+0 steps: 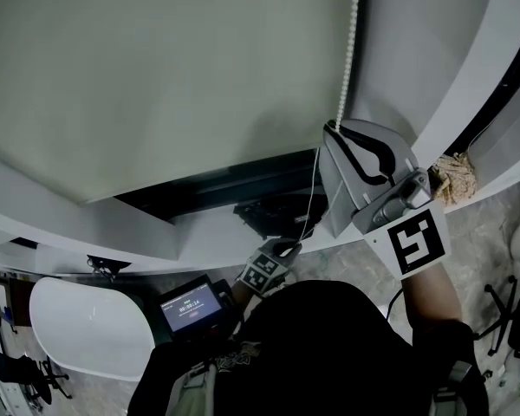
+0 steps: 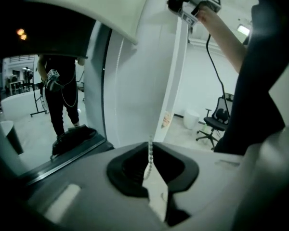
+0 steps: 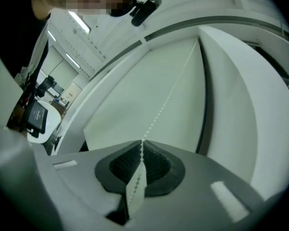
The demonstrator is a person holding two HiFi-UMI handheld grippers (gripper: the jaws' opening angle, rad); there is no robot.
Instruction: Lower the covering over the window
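Observation:
The pale roller blind (image 1: 156, 76) covers most of the window, its bottom edge above a dark gap (image 1: 217, 185). A white bead chain (image 1: 351, 50) hangs at its right side. My right gripper (image 1: 334, 130) is raised and shut on the chain; in the right gripper view the beads (image 3: 168, 97) run straight into the closed jaws (image 3: 141, 148). Lower down, near the sill, my left gripper (image 1: 286, 248) is shut on the same chain (image 2: 150, 150), which comes up out of the left gripper's (image 2: 150, 146) jaws toward the right gripper (image 2: 190, 1).
A white window frame (image 1: 468, 68) and sill (image 1: 69, 232) curve round the blind. A frayed tan patch (image 1: 455, 178) sits at the frame's right. Below lie a white oval surface (image 1: 87, 328) and a lit screen (image 1: 191, 306). An office chair (image 2: 216, 119) stands behind.

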